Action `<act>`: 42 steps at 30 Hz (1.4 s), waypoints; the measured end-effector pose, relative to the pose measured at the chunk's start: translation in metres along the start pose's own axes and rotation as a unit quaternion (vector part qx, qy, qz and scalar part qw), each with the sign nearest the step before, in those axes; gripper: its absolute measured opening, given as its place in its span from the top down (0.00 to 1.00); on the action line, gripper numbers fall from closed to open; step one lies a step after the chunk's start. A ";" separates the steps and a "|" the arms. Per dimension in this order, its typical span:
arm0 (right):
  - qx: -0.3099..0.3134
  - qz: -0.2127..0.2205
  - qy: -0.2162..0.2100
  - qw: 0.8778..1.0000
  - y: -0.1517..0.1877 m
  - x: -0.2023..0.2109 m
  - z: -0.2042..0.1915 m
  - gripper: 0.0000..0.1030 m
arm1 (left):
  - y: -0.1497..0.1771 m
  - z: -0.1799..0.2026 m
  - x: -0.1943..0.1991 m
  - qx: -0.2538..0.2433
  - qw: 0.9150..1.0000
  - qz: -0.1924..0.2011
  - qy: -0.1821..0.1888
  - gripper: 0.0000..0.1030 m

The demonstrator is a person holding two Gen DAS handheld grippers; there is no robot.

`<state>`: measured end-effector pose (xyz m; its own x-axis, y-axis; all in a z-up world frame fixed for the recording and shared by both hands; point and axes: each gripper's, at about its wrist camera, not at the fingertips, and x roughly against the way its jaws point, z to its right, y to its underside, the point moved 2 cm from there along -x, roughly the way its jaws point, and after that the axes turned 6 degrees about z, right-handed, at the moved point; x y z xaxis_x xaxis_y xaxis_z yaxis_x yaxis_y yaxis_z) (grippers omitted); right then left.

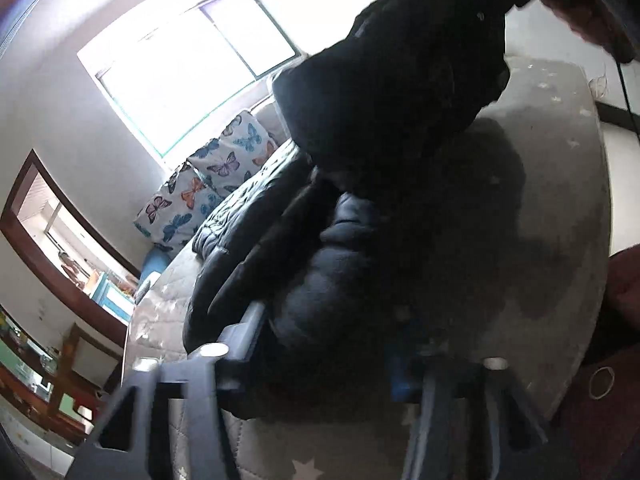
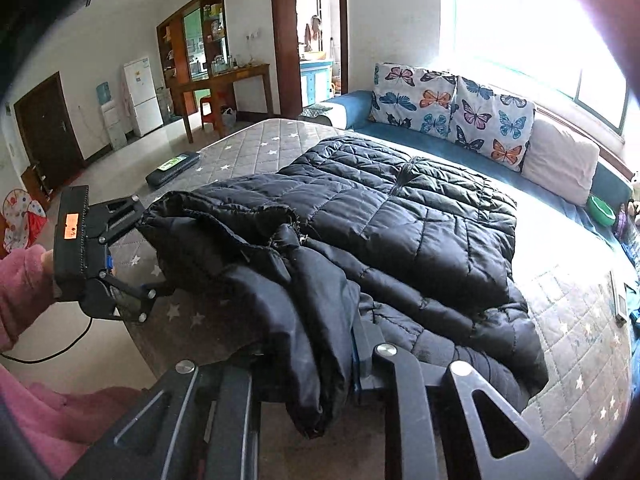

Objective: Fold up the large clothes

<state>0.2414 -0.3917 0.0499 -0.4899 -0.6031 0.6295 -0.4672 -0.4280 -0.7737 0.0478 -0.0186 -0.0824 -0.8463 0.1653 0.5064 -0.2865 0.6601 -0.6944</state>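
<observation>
R wrist view shows both grippers, L (image 2: pixel 154 248) & R (image 2: pixel 304 364), each clamped on the black jacket (image 2: pixel 400 216) edge over the mattress (image 2: pixel 256 140); L view just dark bunched fabric.

No words or numbers could be read. Orange sticker (image 2: pixel 72 222) on left gripper (image 2: pixel 154 240), at 9 o'clock, had dark marks, too small. Green label on black case (image 2: pixel 173 169): blurred.

Grey quilted mattress (image 2: pixel 256 140) with white star print, black padded jacket (image 2: pixel 400 216) spread across its middle (near edge bunched), flat dark case (image 2: pixel 173 168) at far left corner
</observation>
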 end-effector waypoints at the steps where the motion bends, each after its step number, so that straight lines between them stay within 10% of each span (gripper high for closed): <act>1: -0.001 0.003 0.001 1.000 0.001 0.002 -0.001 0.81 | 0.000 0.000 0.005 0.005 1.000 0.005 -0.004 0.60; 21: 0.052 0.020 -0.042 0.998 0.034 0.095 -0.068 0.83 | 0.021 0.013 0.173 0.105 0.993 0.052 0.010 0.63; 33: 0.026 0.035 -0.041 0.998 -0.066 0.038 -0.001 0.83 | -0.064 -0.089 0.102 0.129 0.990 0.039 -0.028 0.64; 42: -0.050 0.005 -0.024 0.998 -0.144 -0.064 0.088 0.83 | -0.123 -0.181 -0.037 0.149 0.988 -0.018 -0.024 0.65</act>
<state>0.4044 -0.3508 0.1143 -0.4612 -0.6395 0.6151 -0.5346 -0.3530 -0.7679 0.1961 0.0269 0.0768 -0.8508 0.1062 0.5147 -0.4312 0.4187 -0.7992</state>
